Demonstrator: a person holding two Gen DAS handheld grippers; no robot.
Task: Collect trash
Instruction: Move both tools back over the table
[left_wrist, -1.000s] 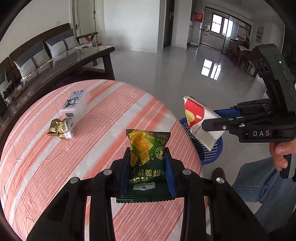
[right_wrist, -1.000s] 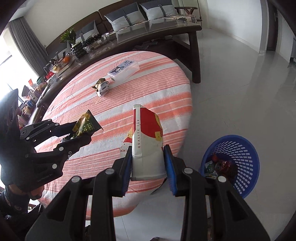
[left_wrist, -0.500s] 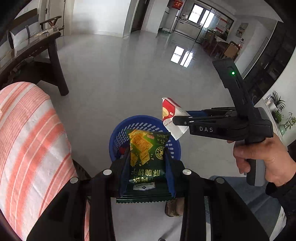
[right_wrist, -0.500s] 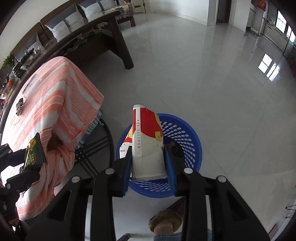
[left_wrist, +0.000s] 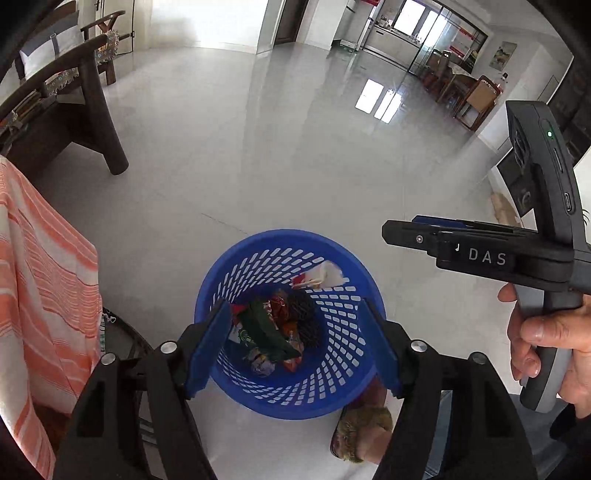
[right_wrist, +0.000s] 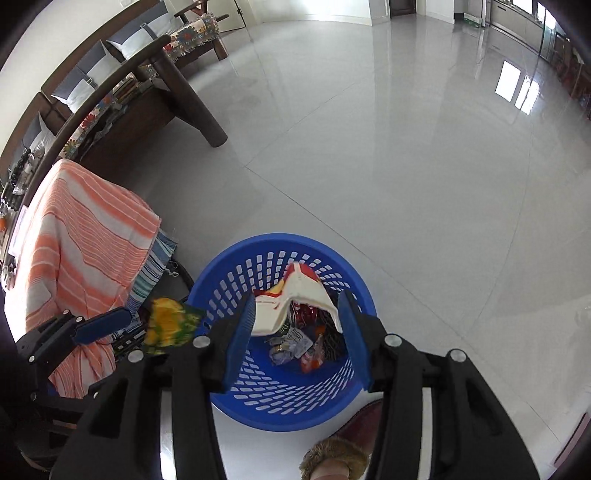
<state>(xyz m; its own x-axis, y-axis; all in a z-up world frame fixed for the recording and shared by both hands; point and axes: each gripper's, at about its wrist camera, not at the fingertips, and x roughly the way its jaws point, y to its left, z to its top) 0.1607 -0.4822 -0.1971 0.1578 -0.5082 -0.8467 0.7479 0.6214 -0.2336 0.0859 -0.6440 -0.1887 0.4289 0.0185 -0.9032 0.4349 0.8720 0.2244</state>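
The blue basket (left_wrist: 236, 280) stands on the floor, directly below both grippers. The left gripper (left_wrist: 291, 343) and right gripper (right_wrist: 297, 332) have just been opening, fingers apart; both wrappers (right_wrist: 295, 306) drop inside. Releases belong over its centre.
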